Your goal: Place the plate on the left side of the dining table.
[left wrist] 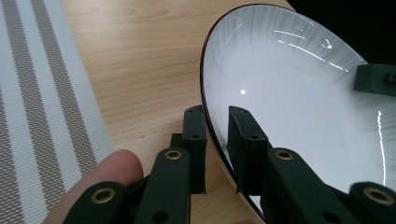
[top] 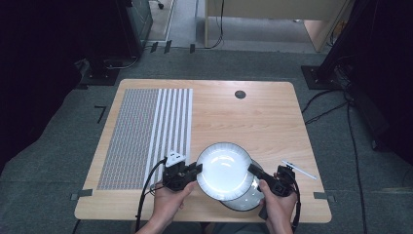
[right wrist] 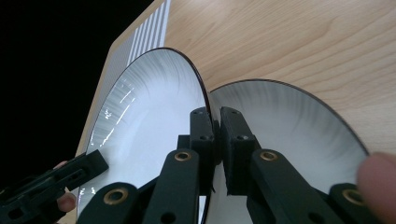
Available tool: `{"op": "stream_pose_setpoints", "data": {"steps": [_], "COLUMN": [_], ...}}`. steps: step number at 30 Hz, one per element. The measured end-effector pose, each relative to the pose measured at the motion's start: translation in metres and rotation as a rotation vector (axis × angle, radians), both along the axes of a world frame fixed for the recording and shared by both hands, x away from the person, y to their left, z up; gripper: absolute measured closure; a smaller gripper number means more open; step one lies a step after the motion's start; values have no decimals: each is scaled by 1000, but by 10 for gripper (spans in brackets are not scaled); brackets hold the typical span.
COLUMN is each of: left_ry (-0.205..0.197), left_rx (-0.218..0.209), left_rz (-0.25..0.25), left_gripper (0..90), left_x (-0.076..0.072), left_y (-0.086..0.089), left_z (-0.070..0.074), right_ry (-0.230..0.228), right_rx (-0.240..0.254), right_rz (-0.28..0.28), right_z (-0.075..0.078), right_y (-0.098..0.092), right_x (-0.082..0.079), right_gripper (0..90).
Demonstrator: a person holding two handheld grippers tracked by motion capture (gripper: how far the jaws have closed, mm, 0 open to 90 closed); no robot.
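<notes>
Upper plate [top: 225,170], white with a thin dark rim, sits near the front edge of the table [top: 253,117], right of centre, held between my two grippers. It overlaps a second plate [top: 246,200] of the same pattern, which lies under it and slightly nearer the front right corner.

Left gripper [top: 196,169]: fingers closed on the upper plate's left rim. In the left gripper view one finger [left wrist: 195,140] is outside the rim, the other [left wrist: 245,140] over the white inner face, and the dark edge runs between them. No earlier frame to compare.

Right gripper [top: 254,169]: fingers clamped on the opposite, right rim. In the right gripper view the rim passes between the two fingers [right wrist: 201,135], and the upper plate [right wrist: 144,121] stands tilted, with the lower plate [right wrist: 289,135] lying flat on the wood just beyond.

Whether the upper plate still touches the lower one, I cannot tell.

Striped placemat [top: 146,136] covers the left part of the table, apart from both plates. A white pen [top: 298,169] lies near the right edge, just beyond the right gripper.
</notes>
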State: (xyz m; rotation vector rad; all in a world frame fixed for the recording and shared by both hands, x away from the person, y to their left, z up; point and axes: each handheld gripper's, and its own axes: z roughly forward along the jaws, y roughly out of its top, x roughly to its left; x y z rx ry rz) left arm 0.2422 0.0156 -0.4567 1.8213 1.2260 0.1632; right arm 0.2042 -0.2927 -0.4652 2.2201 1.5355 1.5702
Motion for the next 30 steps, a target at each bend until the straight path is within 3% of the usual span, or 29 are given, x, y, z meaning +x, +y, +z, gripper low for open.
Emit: {"op": "stream_pose_setpoints", "data": {"steps": [30], "left_ry": [-29], "left_rx": [-13], "left_rz": [101], "left_gripper": [793], "left_x": [11], "left_y": [54], "left_z": [22], "right_ry": [-18], "right_rx": [-3], "right_rz": [69], "right_z": [23], "right_y": [54], "right_x": [35], "right_gripper": [852]}}
